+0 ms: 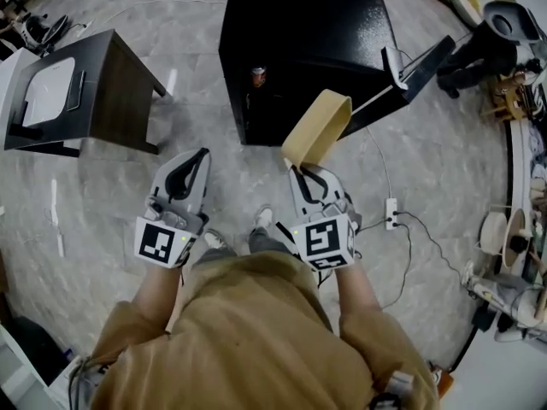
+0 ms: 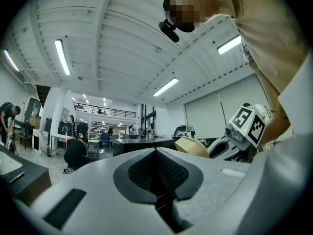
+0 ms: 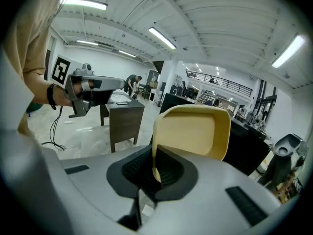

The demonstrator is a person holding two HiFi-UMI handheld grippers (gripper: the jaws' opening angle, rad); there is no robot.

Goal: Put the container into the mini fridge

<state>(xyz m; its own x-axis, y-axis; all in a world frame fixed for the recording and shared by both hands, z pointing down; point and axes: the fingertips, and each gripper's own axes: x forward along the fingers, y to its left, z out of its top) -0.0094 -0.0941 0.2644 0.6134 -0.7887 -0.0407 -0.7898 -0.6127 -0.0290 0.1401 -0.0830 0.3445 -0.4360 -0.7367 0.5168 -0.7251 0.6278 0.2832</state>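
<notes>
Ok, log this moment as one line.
right claw: shut on yellow container | left claw: shut, empty | mini fridge: door open, not yet loaded

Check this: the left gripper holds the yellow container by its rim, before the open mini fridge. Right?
No. The right gripper holds the yellow container by its rim, before the open mini fridge. The right gripper view shows its jaws closed on that rim. The left gripper is empty.
</notes>
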